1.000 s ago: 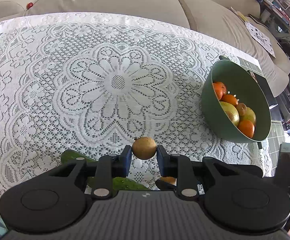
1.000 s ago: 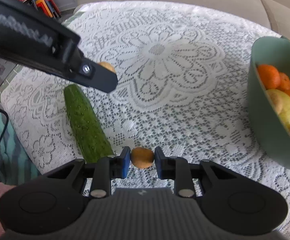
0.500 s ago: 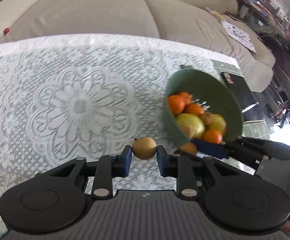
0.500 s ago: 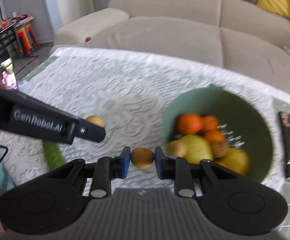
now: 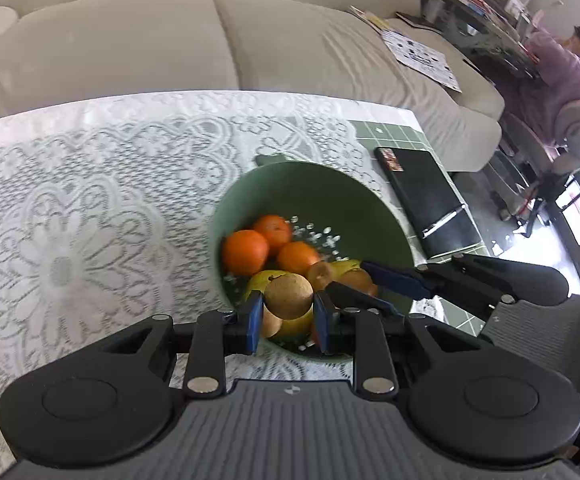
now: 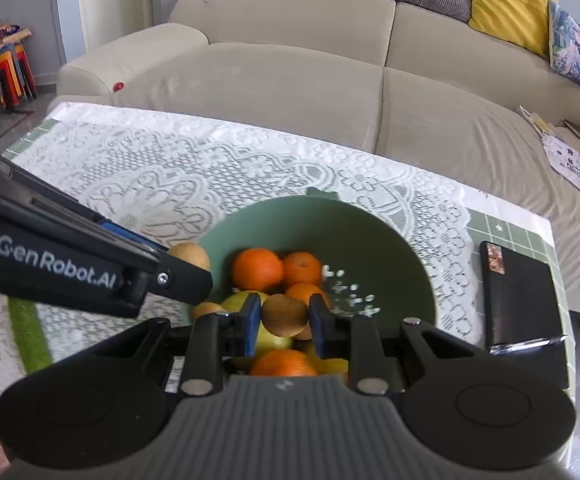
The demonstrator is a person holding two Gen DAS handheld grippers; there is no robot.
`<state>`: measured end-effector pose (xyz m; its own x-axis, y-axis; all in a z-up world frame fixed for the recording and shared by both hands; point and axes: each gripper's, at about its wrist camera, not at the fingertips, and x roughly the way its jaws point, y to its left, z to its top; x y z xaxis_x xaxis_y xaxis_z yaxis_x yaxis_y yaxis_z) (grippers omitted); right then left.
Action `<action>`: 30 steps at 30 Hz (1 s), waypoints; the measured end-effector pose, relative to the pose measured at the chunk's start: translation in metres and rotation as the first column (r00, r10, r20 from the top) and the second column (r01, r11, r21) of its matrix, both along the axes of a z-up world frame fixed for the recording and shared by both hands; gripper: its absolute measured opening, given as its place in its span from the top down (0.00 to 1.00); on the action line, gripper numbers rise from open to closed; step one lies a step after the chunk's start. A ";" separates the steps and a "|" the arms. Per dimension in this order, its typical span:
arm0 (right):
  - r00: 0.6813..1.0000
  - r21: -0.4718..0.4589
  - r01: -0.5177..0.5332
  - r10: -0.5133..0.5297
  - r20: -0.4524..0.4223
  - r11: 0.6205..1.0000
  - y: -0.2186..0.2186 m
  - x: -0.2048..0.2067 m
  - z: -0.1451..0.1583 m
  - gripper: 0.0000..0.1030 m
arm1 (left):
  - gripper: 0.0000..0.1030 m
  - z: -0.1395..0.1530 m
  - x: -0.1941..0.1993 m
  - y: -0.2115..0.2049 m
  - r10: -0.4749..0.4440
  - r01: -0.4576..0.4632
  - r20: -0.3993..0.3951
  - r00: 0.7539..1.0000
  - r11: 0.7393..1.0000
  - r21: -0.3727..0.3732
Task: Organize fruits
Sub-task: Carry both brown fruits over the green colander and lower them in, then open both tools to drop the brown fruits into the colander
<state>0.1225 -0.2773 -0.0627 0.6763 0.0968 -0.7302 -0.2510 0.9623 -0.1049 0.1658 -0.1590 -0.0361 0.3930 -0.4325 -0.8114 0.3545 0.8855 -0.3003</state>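
A: Left wrist view first: big beige fabric sofa (image 5: 226, 40), white lace-covered counter (image 5: 70, 208), then the sage-green plastic bowl (image 5: 330, 184) of oranges and pears.

B: Both tongs hover over it. Left tongs (image 5: 288, 314) pinch a round tan-skinned fruit (image 5: 289, 295); right tongs (image 6: 285, 320) pinch a smaller brown oval fruit (image 6: 284, 315).

A: I'd lower each close to the pile before letting go, one at a time, so nothing bounces out.

B: Readable writing: "GenRobot.AI" on the left tool's arm.
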 end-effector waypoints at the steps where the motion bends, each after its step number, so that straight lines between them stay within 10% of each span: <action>1: 1.000 -0.007 -0.001 0.001 -0.003 1.000 -0.003 0.003 -0.002 0.78 | 0.71 -0.003 0.003 -0.003 -0.007 0.007 -0.006 1.000 1.000 -0.004; 14: 0.999 -0.052 0.012 -0.015 -0.048 0.999 -0.025 0.032 -0.025 0.78 | 0.72 -0.028 0.040 -0.023 -0.002 -0.006 -0.108 0.994 0.998 -0.067; 30: 0.995 -0.094 0.035 -0.044 -0.094 0.995 -0.024 0.052 -0.042 0.78 | 0.71 -0.050 0.056 -0.039 0.017 -0.013 -0.133 0.991 0.999 0.034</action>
<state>0.1745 -0.3015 -0.1048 0.6049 0.0011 -0.7963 -0.2262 0.9590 -0.1705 0.2215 -0.1980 -0.0866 0.2862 -0.3999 -0.8707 0.2999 0.9005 -0.3150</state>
